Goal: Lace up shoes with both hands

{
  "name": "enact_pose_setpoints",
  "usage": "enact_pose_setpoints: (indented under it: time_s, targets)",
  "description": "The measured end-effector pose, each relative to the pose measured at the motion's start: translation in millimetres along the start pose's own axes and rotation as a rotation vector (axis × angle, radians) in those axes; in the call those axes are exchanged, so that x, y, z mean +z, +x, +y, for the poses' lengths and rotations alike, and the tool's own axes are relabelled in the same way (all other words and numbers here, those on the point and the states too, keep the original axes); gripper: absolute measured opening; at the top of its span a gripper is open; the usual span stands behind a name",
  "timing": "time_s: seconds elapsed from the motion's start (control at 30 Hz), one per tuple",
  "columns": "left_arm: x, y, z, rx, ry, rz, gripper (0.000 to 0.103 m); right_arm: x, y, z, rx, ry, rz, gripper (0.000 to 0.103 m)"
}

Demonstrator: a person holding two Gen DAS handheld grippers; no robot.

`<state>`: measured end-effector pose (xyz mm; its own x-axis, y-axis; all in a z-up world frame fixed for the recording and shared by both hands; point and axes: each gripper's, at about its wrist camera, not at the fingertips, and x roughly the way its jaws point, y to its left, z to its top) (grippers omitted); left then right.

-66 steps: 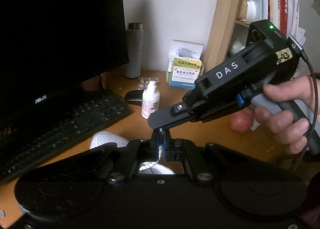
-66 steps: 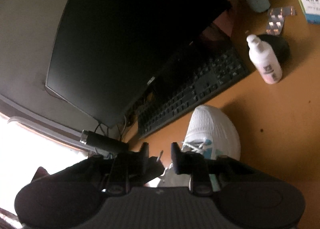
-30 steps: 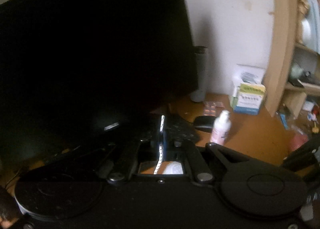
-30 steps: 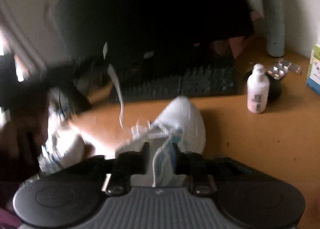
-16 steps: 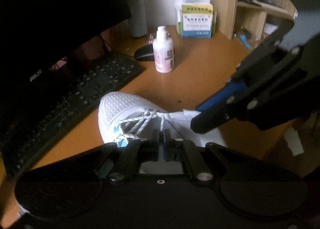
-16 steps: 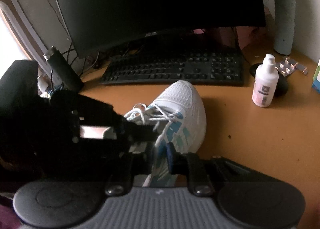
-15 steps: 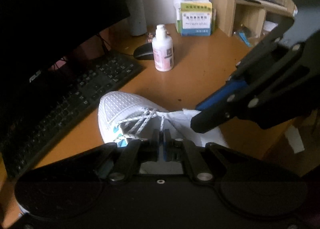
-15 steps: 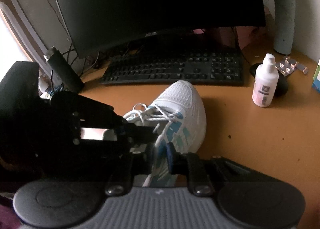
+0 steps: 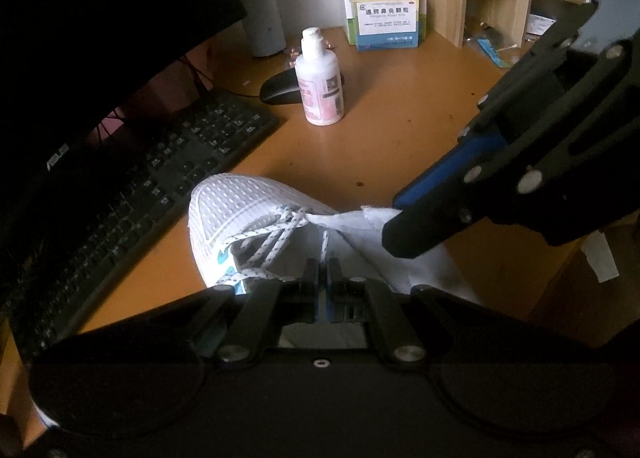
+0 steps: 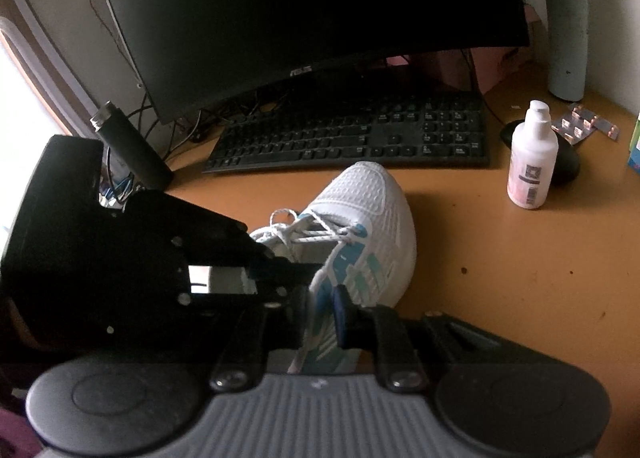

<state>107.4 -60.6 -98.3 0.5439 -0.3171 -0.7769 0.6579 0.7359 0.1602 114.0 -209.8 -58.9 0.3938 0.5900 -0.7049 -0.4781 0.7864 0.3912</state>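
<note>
White mesh sneaker with teal side stripes [image 10: 360,225] sits mid-bench [image 10: 520,258], toe at 12 o'clock toward black keyboard [image 10: 348,137]; open bench at 3 o'clock. Speckled white lace [image 9: 276,234] loosely crossed. Left gripper [image 9: 323,270] clamped on lace end. Right gripper [image 9: 394,234] pinches white tongue [image 9: 352,219].

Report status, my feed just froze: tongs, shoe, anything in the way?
Left tongs shut on lace. Right tongs pinching upper edge of shoe. Shoe on desk, partly laced. Keyboard close by toe, bottle apart.
</note>
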Motion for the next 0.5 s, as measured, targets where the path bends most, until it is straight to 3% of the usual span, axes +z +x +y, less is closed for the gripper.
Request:
enact_pose_setpoints:
  time_s: [0.5]
  targets:
    - [5.3,3.6,-0.4,0.007,0.005,0.000,0.000,0.1,-0.7,-1.7,0.005,-0.010,0.004,0.015]
